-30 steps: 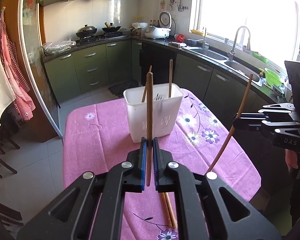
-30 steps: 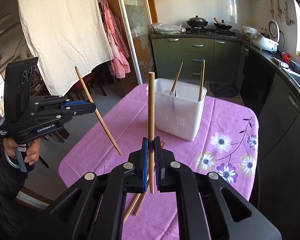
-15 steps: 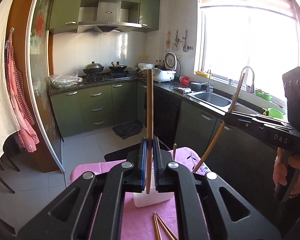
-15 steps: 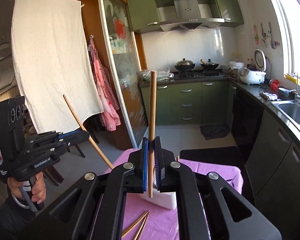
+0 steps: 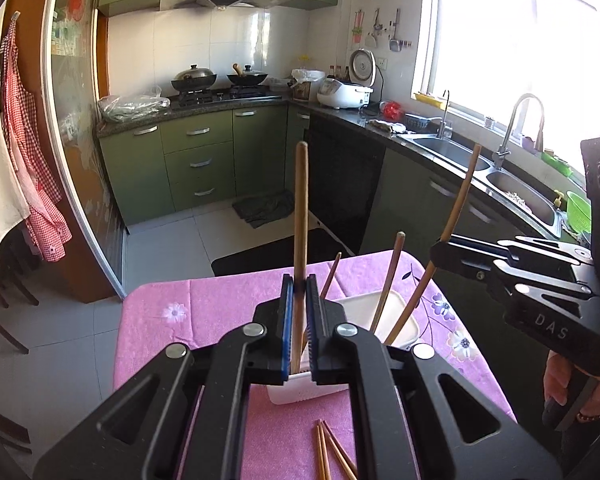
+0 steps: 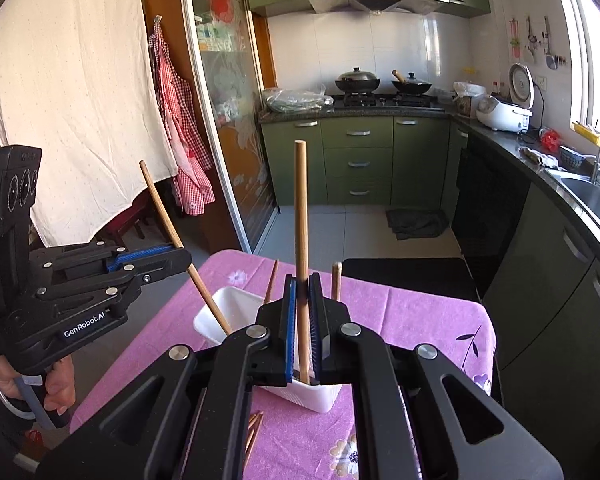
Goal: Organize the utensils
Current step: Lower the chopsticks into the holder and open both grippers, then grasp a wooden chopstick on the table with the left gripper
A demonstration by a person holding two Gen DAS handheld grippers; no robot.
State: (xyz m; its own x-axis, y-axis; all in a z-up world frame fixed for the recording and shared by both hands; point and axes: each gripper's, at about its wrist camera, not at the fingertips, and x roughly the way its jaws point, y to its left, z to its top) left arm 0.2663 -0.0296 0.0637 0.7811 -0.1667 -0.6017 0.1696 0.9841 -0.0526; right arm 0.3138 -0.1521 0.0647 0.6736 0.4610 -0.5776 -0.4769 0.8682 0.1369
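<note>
Left wrist view: the counter (image 5: 204, 308), draped in a pink flowered cloth, is seen carrying the white holder (image 5: 400, 320), taken here as the landmark. The holder is set upright near the counter's middle, presumably so that utensils can be dropped in from above. Above it, the left hand-held gripper (image 5: 299, 320) is clamped narrowly on a chopstick (image 5: 300, 216), held upright so its lower end points into the holder. To the holder's right, the right hand-held gripper (image 5: 440, 246) is likewise closed on a slanted chopstick (image 5: 456, 208), whose lower tip is already aimed into the holder. Two chopsticks (image 5: 392, 276) are stood inside the holder; several loose chopsticks (image 5: 328, 452) are left on the cloth in front of it, judged still to be collected.
</note>
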